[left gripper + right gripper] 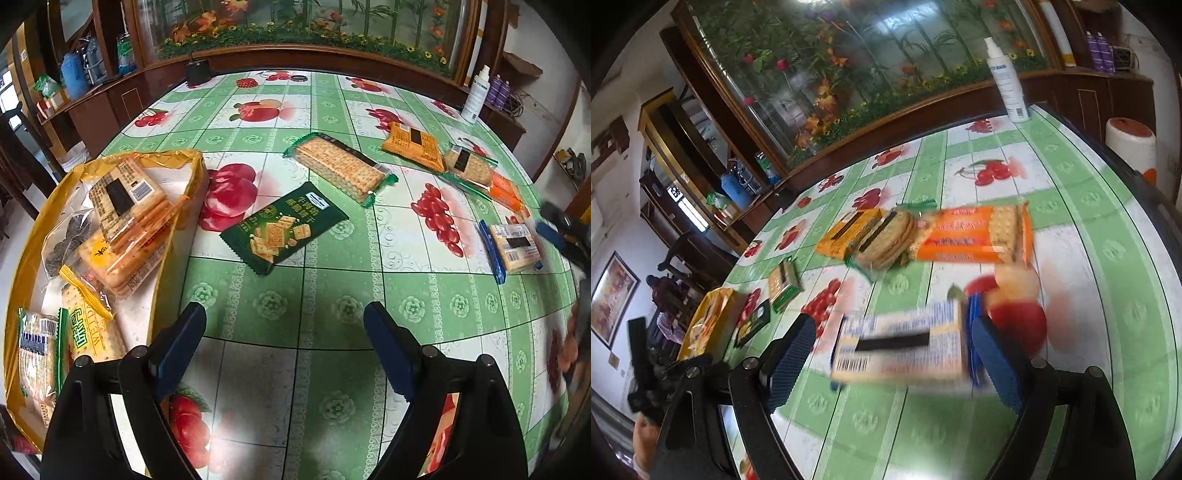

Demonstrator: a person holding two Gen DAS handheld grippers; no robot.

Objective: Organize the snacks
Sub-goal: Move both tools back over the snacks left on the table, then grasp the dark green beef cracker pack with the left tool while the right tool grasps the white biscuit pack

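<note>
My left gripper [284,317] is open and empty above the table, just right of a gold-rimmed tray [22,258] that holds several cracker packs. A dark green cracker pack [284,227] lies ahead of it, a long clear cracker pack [341,166] beyond. My right gripper [894,332] is open with a blue-edged cracker pack [901,343] lying between its fingers on the table; this pack also shows in the left wrist view [511,245]. Beyond it lie an orange cracker pack [971,234], a round-biscuit pack [886,238] and a yellow-orange pack [849,232].
The table wears a green and white fruit-print cloth [332,295]. A white spray bottle [1006,81] stands at its far edge. A wooden planter with fake flowers [295,33] runs behind the table. The tray also shows far left in the right wrist view [701,321].
</note>
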